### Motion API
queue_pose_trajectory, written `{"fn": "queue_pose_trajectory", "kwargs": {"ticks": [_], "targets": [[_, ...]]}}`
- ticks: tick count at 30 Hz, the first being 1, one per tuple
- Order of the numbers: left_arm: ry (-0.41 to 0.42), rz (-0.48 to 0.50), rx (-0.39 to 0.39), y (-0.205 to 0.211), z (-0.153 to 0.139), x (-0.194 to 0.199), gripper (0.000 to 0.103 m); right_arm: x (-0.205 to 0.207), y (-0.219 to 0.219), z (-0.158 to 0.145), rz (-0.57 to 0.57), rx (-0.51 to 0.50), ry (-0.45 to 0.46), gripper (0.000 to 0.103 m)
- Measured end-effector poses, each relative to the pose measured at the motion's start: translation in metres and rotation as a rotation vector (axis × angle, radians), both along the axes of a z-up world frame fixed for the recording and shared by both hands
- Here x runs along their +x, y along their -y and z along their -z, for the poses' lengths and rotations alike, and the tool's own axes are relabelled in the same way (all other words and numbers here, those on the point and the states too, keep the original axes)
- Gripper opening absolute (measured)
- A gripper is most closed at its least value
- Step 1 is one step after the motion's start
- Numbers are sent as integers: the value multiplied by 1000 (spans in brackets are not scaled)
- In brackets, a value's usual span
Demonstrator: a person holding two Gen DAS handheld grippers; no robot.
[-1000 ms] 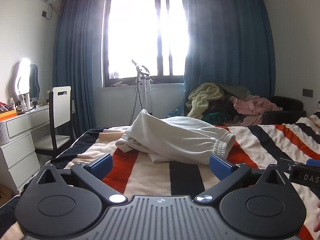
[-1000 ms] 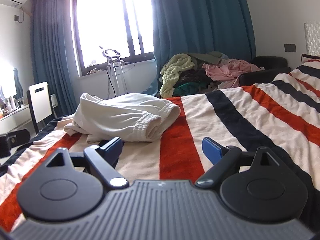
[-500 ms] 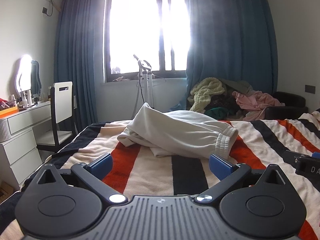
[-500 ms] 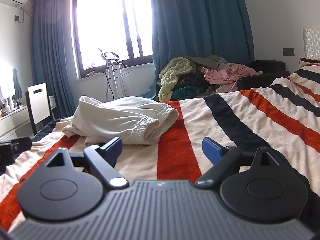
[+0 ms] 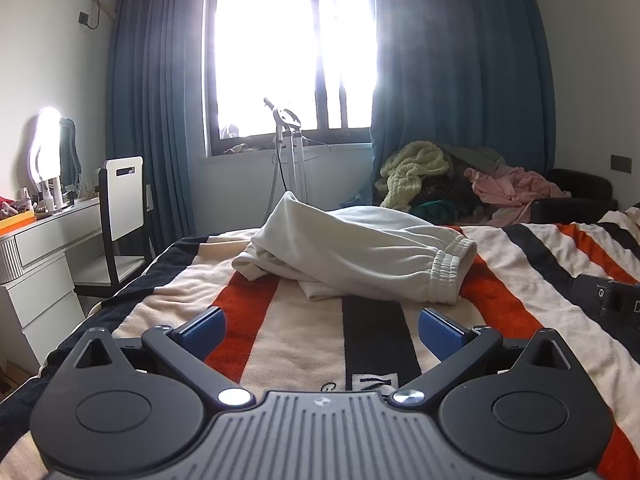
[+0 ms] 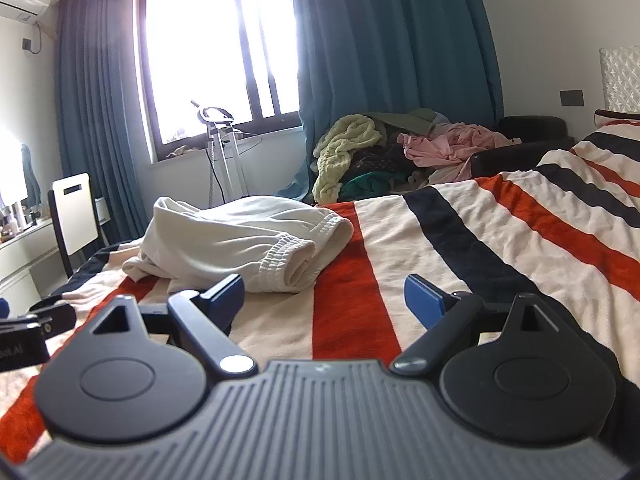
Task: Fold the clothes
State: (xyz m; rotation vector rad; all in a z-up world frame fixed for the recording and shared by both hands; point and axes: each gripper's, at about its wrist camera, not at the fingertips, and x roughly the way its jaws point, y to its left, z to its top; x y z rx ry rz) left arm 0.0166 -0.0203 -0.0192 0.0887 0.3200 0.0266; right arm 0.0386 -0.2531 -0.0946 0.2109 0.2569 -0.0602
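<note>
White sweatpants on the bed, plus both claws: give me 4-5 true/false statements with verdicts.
1. The white sweatpants lie crumpled on the striped blanket. True.
2. The left claw is shut on the sweatpants. False: its fingers stand apart with only blanket between them, short of the garment.
3. The right claw is open and holds nothing. True.
4. The sweatpants are already folded flat into a neat rectangle. False: they sit bunched, with an elastic cuff facing the right wrist camera.
5. The pile of clothes sits on the bed next to the sweatpants. False: it is heaped beyond the bed, by the blue curtain.
</note>
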Motion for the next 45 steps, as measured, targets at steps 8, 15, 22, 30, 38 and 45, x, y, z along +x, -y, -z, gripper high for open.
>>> {"fn": "queue_pose_trajectory", "kwargs": {"ticks": [8,15,22,30,38,45], "targets": [[-6,-1,-5,-2,1,1,103,1,1,-1,0,6,-5,88],[-2,-10,1,-3,2,1,103,1,2,0,2,14,-4,88],[-11,-30,8,-3,3,3,103,0,6,-2,6,67,-2,88],[-17,-10,20,2,9,3,103,-3,11,-6,16,116,25,88],[-19,0,41,10,15,8,103,-16,26,-20,50,170,116,88],[-96,26,-33,11,32,27,103,1,47,-66,65,158,73,89]]}}
